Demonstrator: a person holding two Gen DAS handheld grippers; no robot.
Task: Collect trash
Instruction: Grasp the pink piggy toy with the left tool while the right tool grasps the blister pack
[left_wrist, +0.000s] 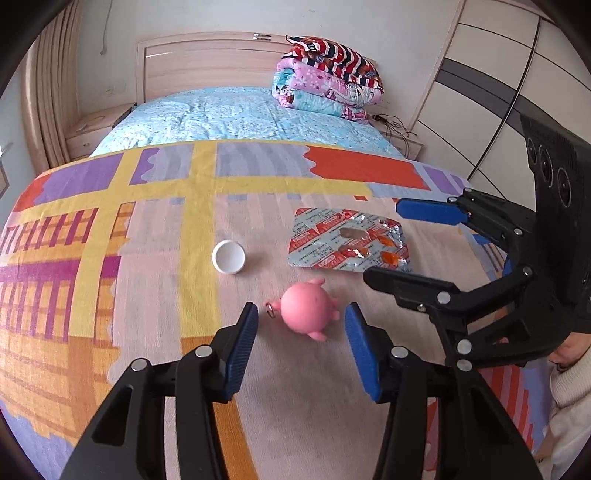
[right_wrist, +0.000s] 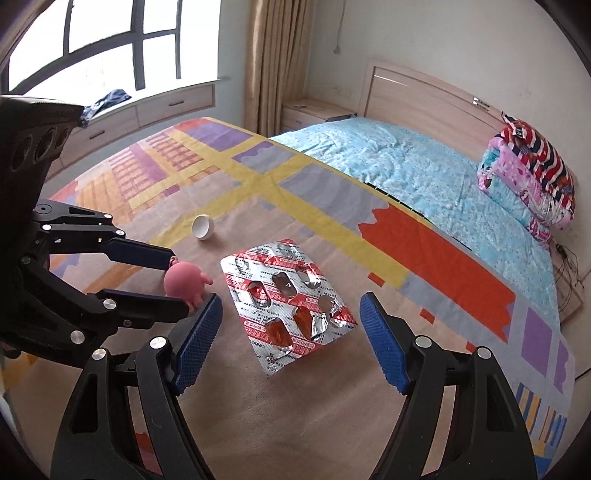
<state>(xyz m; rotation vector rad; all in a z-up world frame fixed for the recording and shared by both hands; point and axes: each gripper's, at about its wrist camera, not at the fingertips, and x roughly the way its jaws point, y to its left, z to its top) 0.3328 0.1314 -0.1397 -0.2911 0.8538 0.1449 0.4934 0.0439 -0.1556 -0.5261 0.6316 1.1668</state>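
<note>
Spread over the bed: a patterned blanket (left_wrist: 110, 229). Lying on it, from left to right: a white bottle cap (left_wrist: 228, 257) on its side, a pink pig keychain toy (left_wrist: 307, 308), an emptied foil blister pack (left_wrist: 345, 245) at two o'clock of the toy. Left gripper (left_wrist: 301, 334) released, fingers apart either side of the toy, not pressing. Right gripper (right_wrist: 291, 325) released, fingers spread wide around the blister pack's near end, not touching. Folded quilts (left_wrist: 325, 81) at twelve o'clock, by the headboard.
</note>
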